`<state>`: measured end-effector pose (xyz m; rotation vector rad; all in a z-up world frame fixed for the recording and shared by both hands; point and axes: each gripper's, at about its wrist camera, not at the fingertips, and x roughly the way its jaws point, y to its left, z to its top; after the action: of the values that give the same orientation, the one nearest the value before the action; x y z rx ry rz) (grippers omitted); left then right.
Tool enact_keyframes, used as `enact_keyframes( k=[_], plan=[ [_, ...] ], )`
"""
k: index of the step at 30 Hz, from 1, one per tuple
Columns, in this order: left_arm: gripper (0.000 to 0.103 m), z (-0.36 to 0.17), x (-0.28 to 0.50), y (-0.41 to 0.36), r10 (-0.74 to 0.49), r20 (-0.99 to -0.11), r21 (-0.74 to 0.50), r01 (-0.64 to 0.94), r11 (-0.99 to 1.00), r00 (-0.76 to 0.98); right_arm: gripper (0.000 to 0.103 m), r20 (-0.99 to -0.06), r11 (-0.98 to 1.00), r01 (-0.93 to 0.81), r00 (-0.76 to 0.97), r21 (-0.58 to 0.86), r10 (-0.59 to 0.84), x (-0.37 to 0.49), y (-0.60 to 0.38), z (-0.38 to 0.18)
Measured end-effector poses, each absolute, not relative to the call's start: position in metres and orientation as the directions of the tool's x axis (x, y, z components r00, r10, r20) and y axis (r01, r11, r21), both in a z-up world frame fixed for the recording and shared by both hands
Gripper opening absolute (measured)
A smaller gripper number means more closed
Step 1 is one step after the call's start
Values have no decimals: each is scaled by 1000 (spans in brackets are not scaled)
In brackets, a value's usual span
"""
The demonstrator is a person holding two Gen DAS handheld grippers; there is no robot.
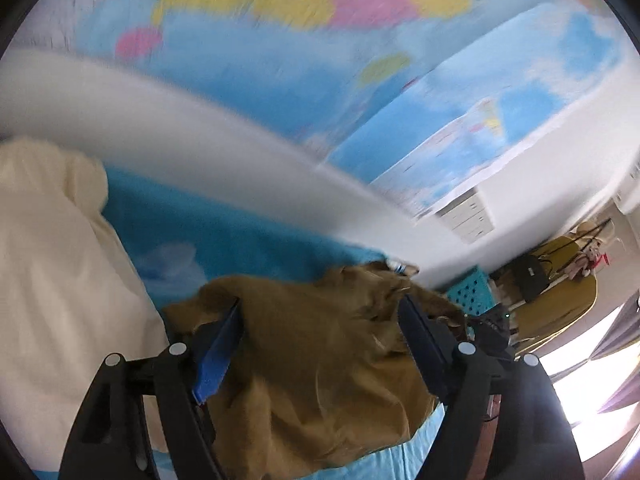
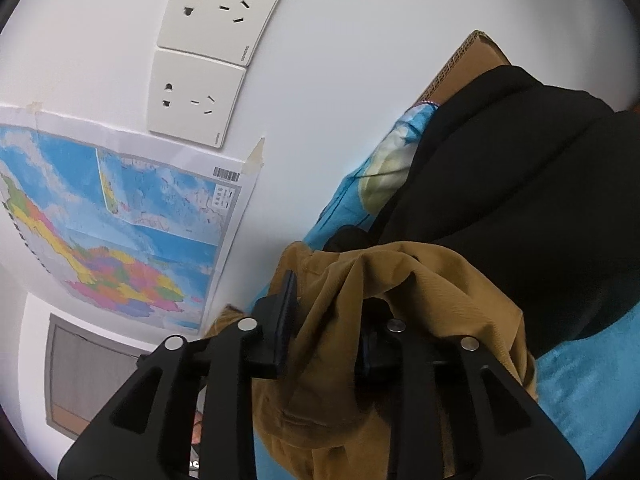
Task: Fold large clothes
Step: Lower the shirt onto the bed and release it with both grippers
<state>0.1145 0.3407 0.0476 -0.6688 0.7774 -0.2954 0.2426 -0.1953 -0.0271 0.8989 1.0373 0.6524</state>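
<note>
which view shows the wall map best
The right wrist view: the wall map is sharp there, with its taped corner and barcode visible. In the left wrist view the map is larger but smeared by motion blur.

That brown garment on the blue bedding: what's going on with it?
A person is folding the brown garment with two handheld tools. The left tool stands wide open over it, pads clear of the cloth. The right tool has bunched brown cloth between its fingers, beside a black garment on the blue sheet.
</note>
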Motion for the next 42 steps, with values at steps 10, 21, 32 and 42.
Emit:
enact_keyframes(
  k=[10, 21, 32, 42],
  plan=[
    [75, 18, 133, 213, -361, -755, -299, 203, 932, 546, 73, -373, 461, -115, 433, 880, 821, 235, -187, 0],
    [65, -33, 190, 222, -301, -815, -327, 34, 944, 496, 87, -522, 739, -434, 526, 515, 672, 194, -142, 50],
    [90, -10, 177, 169, -336, -777, -242, 241, 940, 533, 10, -718, 870, -481, 566, 111, 405, 221, -66, 9],
    [41, -45, 242, 191, -307, -825, -321, 54, 946, 474, 15, -744, 899, -356, 521, 255, 418, 265, -92, -25]
  ],
)
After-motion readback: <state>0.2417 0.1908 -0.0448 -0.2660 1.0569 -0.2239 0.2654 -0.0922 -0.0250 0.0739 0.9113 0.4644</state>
